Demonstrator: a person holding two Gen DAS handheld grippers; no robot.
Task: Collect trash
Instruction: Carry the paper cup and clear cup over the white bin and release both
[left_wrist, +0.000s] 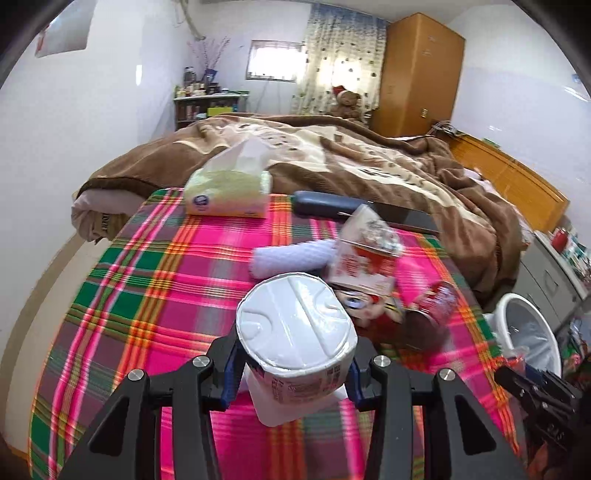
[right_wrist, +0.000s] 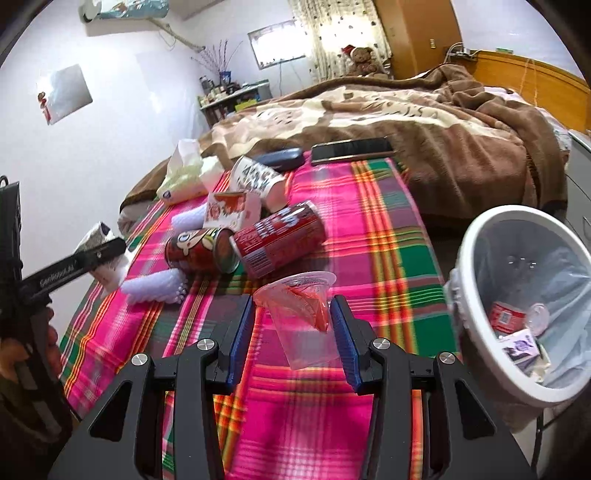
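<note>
My left gripper (left_wrist: 293, 365) is shut on a white plastic cup with a sealed lid (left_wrist: 295, 328), held above the plaid tablecloth (left_wrist: 166, 295). In the right wrist view this cup (right_wrist: 94, 232) shows at the far left, in the person's hand-held tool. My right gripper (right_wrist: 293, 314) is shut on a clear plastic cup (right_wrist: 299, 317) with red smears inside; its blue pads press the cup's sides. A white trash bin (right_wrist: 465, 258) lined with a bag stands off the table's right edge and holds a red can and wrappers. In the left wrist view the right gripper (left_wrist: 532, 380) sits beside the bin (left_wrist: 550, 343).
On the table lie two red snack cans (right_wrist: 199, 251) (right_wrist: 280, 240), a red-and-white carton (right_wrist: 229, 210), a tipped paper cup (right_wrist: 258, 177), white foam sleeves (right_wrist: 155, 288), a tissue pack (right_wrist: 184, 173), a dark case (right_wrist: 280, 157) and a phone (right_wrist: 351, 149). A bed with a brown blanket (right_wrist: 424, 122) lies behind.
</note>
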